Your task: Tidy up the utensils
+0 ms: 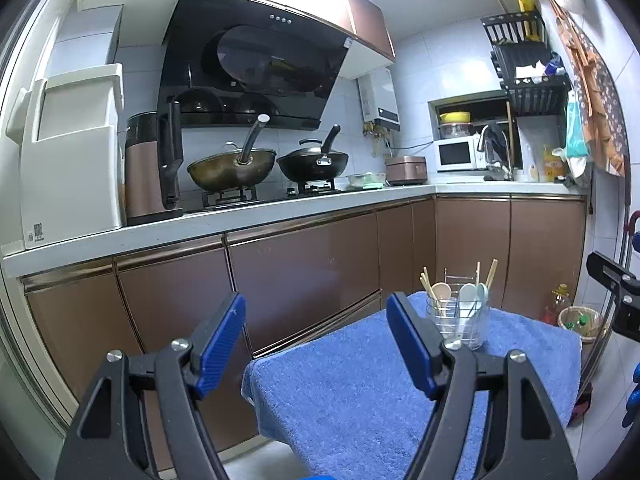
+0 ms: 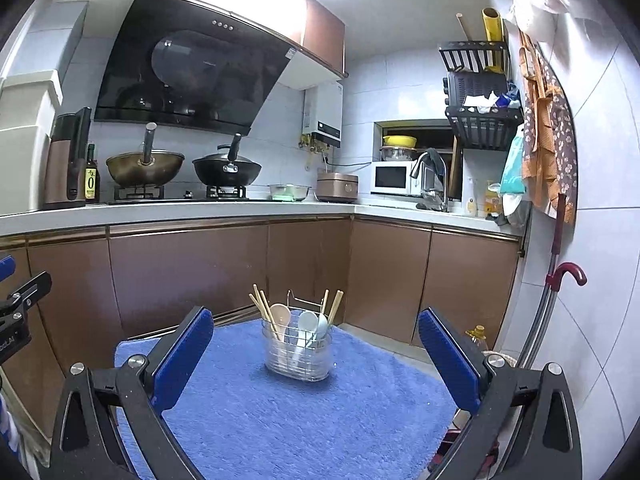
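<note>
Both wrist views look forward over a blue towel [image 2: 280, 420] toward kitchen cabinets; utensil holder [image 2: 298, 354] dead ahead of right claw, right-ahead of left; shared.

We saw a clear utensil holder [image 2: 298, 354] with a wire frame standing upright ahead of the right gripper [image 2: 316, 354], between its spread fingers. A beige spoon [image 2: 279, 315], two pale spoons [image 2: 313, 322] and what looked like wooden chopsticks [image 2: 262, 306] stood inside, handles down.
</note>
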`<act>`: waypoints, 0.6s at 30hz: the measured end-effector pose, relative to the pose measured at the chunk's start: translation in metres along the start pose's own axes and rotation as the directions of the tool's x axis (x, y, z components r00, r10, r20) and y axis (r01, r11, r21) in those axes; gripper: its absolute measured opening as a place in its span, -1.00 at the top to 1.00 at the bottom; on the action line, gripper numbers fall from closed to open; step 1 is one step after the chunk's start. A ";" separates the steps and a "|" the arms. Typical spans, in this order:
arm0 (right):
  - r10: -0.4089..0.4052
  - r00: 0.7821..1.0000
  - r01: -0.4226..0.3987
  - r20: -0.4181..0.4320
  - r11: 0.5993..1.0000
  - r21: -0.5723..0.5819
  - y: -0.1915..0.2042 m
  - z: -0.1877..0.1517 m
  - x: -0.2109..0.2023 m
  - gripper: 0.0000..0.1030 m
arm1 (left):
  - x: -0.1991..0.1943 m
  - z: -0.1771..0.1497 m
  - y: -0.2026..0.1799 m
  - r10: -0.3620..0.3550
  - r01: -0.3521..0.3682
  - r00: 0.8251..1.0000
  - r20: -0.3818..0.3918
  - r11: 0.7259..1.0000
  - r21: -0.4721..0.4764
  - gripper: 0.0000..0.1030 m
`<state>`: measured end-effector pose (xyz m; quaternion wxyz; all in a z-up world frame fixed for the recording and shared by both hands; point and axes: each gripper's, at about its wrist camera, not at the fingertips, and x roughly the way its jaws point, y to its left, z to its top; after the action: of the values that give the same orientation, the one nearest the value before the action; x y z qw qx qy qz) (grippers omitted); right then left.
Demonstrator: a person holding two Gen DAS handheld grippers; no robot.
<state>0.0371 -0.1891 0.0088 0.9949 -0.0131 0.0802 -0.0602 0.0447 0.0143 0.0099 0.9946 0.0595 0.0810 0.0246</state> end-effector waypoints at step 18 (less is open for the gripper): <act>-0.008 0.999 0.008 -0.052 1.000 0.003 -0.009 -0.008 0.021 -1.00 | 0.021 -0.004 -0.010 -0.032 0.033 0.998 -0.048 0.999 0.029 -0.39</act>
<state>0.0554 -0.2006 -0.0022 0.9922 -0.0103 0.1057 -0.0647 0.0651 0.0059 0.0011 0.9917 0.0724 0.1061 0.0085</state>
